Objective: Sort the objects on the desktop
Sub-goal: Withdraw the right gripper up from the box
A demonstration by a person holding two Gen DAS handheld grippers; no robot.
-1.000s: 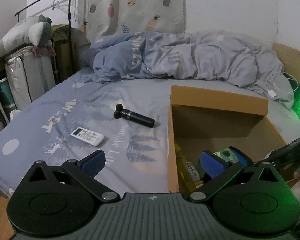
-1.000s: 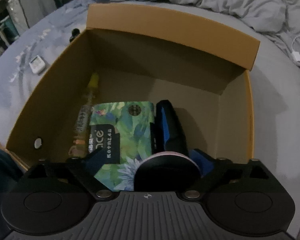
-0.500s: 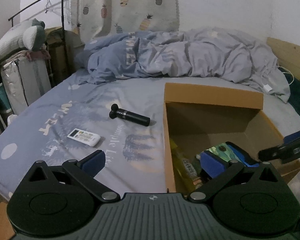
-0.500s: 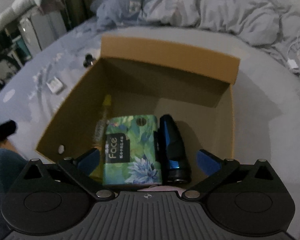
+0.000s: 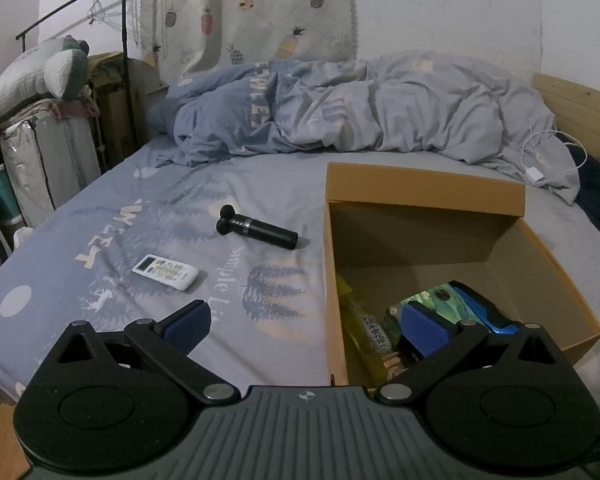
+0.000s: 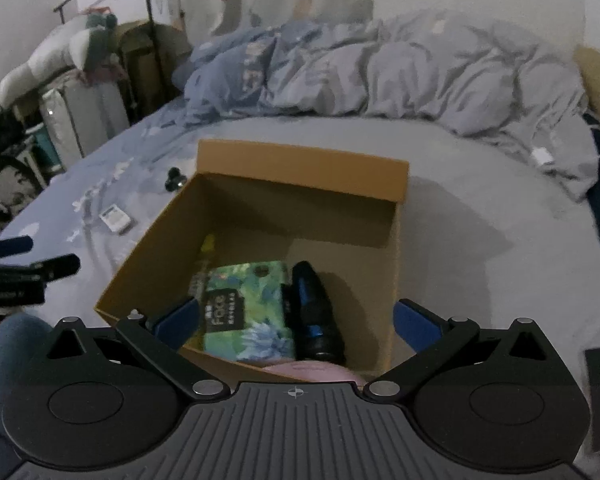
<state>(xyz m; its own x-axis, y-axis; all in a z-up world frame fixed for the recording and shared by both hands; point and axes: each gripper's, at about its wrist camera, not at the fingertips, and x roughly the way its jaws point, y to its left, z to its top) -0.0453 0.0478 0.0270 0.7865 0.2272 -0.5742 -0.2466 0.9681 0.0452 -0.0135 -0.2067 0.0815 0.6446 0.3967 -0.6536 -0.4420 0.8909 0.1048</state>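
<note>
Now both the left gripper [image 5: 304, 322] and right gripper [image 6: 296, 320] gape empty, the right above the cardboard box [image 6: 300, 168] holding a green packet [image 6: 248, 312].

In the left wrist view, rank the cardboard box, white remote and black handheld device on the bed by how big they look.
1. cardboard box, by far the largest.
2. black handheld device.
3. white remote.
The last two look close in length, and the remote lies nearer the camera, so their order is unsure.
</note>
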